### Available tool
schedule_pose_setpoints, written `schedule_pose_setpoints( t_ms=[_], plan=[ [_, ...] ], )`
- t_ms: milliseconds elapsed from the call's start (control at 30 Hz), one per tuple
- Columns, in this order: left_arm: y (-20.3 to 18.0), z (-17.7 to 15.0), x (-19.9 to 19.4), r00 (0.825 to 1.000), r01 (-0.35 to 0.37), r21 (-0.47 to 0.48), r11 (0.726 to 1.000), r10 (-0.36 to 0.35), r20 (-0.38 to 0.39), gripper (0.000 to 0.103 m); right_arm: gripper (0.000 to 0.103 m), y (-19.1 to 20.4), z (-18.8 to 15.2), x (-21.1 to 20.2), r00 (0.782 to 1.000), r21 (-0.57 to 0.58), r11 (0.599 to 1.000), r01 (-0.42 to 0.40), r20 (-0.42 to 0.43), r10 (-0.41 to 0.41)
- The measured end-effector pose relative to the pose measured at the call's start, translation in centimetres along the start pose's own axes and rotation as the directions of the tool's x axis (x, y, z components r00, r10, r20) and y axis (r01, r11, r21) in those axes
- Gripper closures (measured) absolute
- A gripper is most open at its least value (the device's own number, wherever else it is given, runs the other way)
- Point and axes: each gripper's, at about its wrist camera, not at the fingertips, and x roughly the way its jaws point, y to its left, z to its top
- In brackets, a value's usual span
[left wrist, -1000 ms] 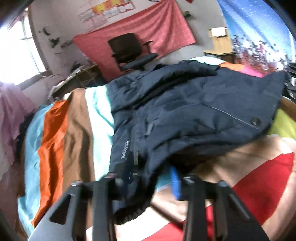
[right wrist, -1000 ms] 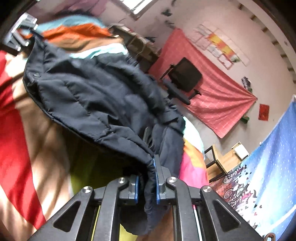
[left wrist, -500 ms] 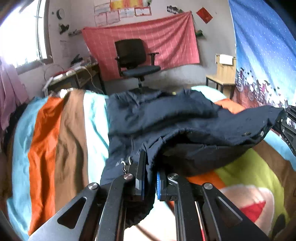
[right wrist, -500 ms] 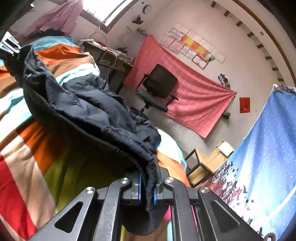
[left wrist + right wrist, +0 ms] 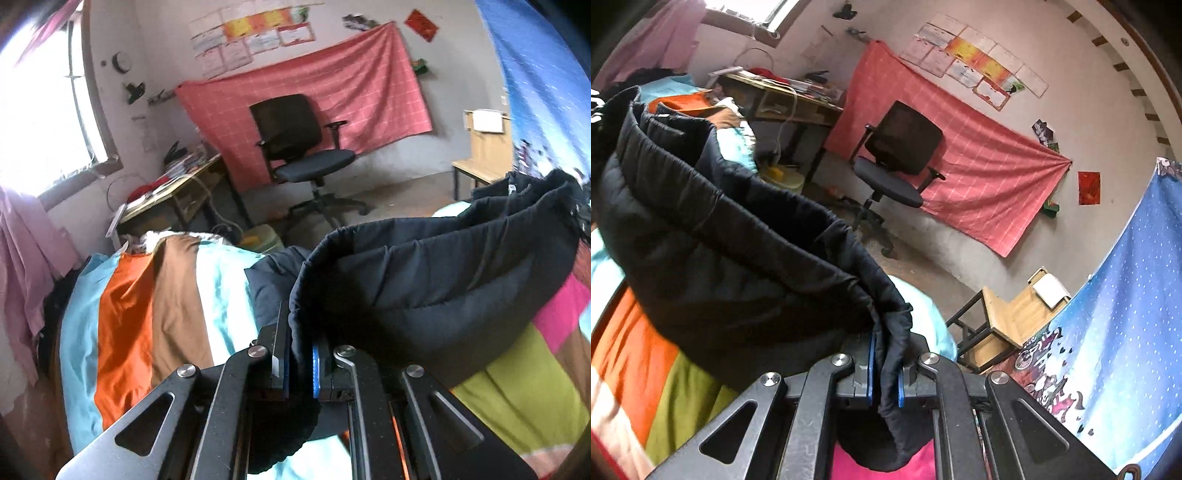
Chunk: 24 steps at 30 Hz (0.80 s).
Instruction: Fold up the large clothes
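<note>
The dark padded jacket is hanging in the air as a sagging band, its long axis running from the lower centre of the left wrist view out to the right edge, and from the lower centre of the right wrist view up to the upper left. One end is sitting in each tool, and the middle is drooping towards the striped bedspread beneath it; a further part of it seems to be lying on the bedspread at mid-frame.

The fold is looking only begun: the jacket is lifted and doubled lengthwise, but no neat fold is lying flat yet, so laying it down and folding it again is probably what is left.

The left gripper is pinching a bunched edge of the jacket between nearly closed jaws. The right gripper is clamping another gathered edge just as tightly, with cloth spilling below its pads.

Beyond the bed, an office chair is standing before a red cloth on the wall.
</note>
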Motion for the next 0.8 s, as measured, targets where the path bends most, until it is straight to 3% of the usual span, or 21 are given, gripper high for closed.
schedule_pose_setpoints(
  t_ms=[133,300,400,500,600,800],
  plan=[
    [1.0,2.6,3.1,0.998,-0.011,-0.059,0.998,0.008,-0.063,0.097,0.095,-1.3,1.2,2.9,0.999,0.133,0.991,-0.029,-0.008,0.031],
    [1.7,4.9,6.4,0.994,-0.052,-0.117,0.992,0.040,-0.098,0.097,0.095,-2.3,2.2,4.7,0.998,0.217,0.976,-0.033,0.058,0.021],
    [2.0,5.9,8.1,0.995,-0.070,-0.145,0.987,0.059,-0.076,0.097,0.095,-2.8,3.4,6.2,0.998,0.251,0.968,-0.030,0.063,0.014],
    [2.3,6.7,10.0,0.998,-0.066,-0.186,0.980,0.066,-0.007,0.097,0.095,-3.2,4.9,8.0,0.998,0.295,0.955,-0.005,0.060,-0.013],
    [2.9,6.7,12.4,0.998,-0.028,-0.268,0.963,0.039,0.039,0.097,0.095,-3.2,5.3,9.8,0.998,0.296,0.955,0.032,0.044,-0.047],
    [3.7,7.1,16.9,1.000,-0.014,-0.285,0.958,0.016,0.006,0.097,0.095,-1.4,5.0,13.3,0.997,0.200,0.977,0.067,0.014,-0.072]
  ],
)
